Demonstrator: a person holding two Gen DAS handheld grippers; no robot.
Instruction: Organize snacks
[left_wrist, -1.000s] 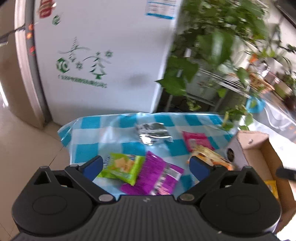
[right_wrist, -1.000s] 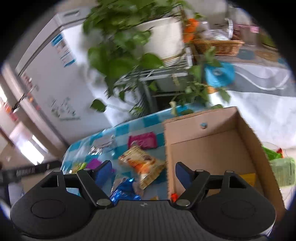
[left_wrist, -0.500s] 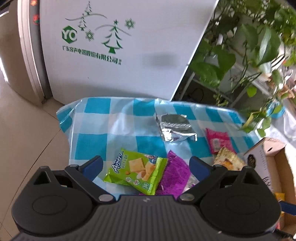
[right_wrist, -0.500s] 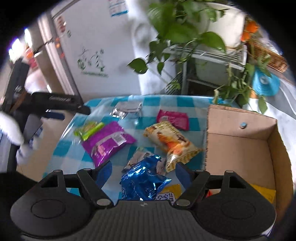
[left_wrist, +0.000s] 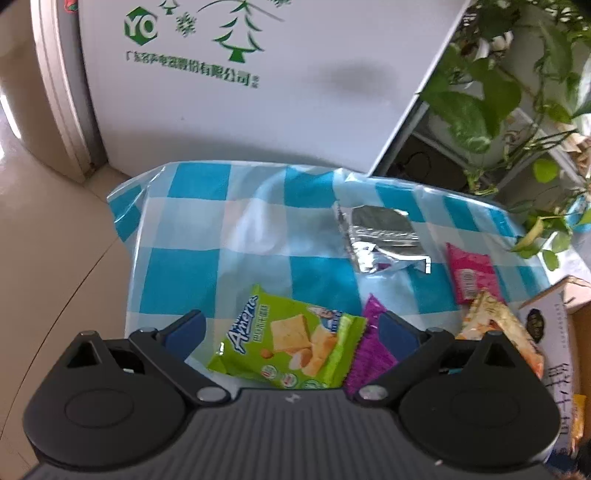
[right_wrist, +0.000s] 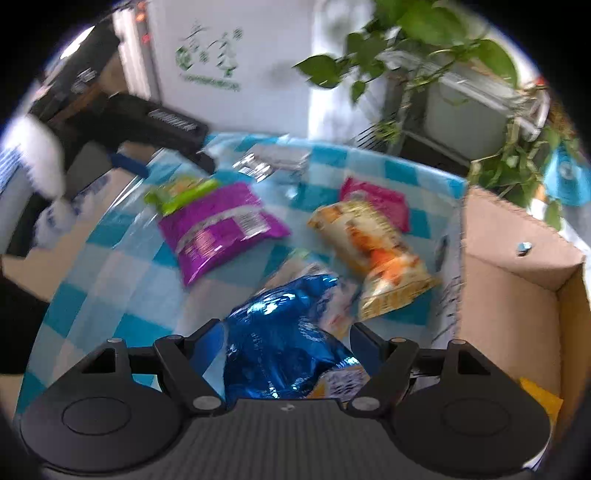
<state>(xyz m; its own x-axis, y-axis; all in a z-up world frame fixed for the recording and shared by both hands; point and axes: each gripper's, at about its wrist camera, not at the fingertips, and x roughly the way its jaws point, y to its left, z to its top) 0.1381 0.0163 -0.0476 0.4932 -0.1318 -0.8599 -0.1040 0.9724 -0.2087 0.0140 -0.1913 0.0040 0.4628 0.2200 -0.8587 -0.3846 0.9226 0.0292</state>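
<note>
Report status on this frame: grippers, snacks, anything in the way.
Left gripper open over green cracker packet. Right gripper open over blue foil bag. Snacks loose on checkered cloth; cardboard box right. Purple packet overlaps green.

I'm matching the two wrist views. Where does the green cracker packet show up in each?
Left wrist: the green cracker packet lies low and centre, between the open left tongs.
Right wrist: the same packet sits upper left, partly under the purple bag.
Shared landmark: the silver foil packet on the checked cloth.
</note>
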